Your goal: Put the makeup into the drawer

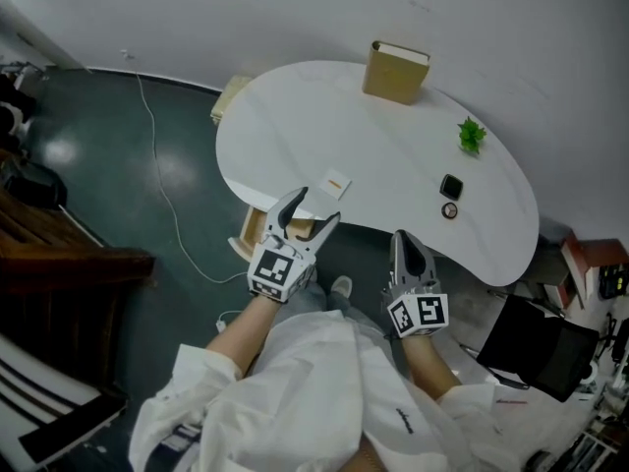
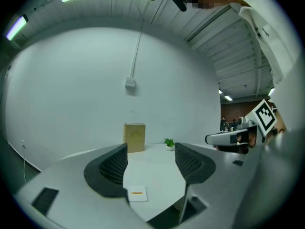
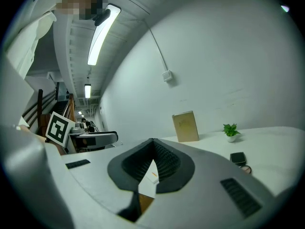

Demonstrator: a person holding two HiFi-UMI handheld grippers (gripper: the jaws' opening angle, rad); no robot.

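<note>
The makeup, a black square compact (image 1: 451,186) and a small round piece (image 1: 449,210) beside it, lies on the right part of the white curved table (image 1: 393,155). In the right gripper view the compact (image 3: 237,158) lies far to the right of the jaws. My left gripper (image 1: 314,206) hovers at the table's near edge with its jaws wide apart and nothing between them (image 2: 151,149). My right gripper (image 1: 401,236) is below the table's near edge, its jaws closed tip to tip on nothing (image 3: 152,144). A tan wooden drawer (image 1: 256,228) shows under the table by the left gripper.
A white card with an orange mark (image 1: 335,183) lies near the front edge, just past the left gripper. A tan box (image 1: 396,71) stands at the back, and a small green plant (image 1: 472,134) to its right. A cable (image 1: 162,180) runs over the dark floor.
</note>
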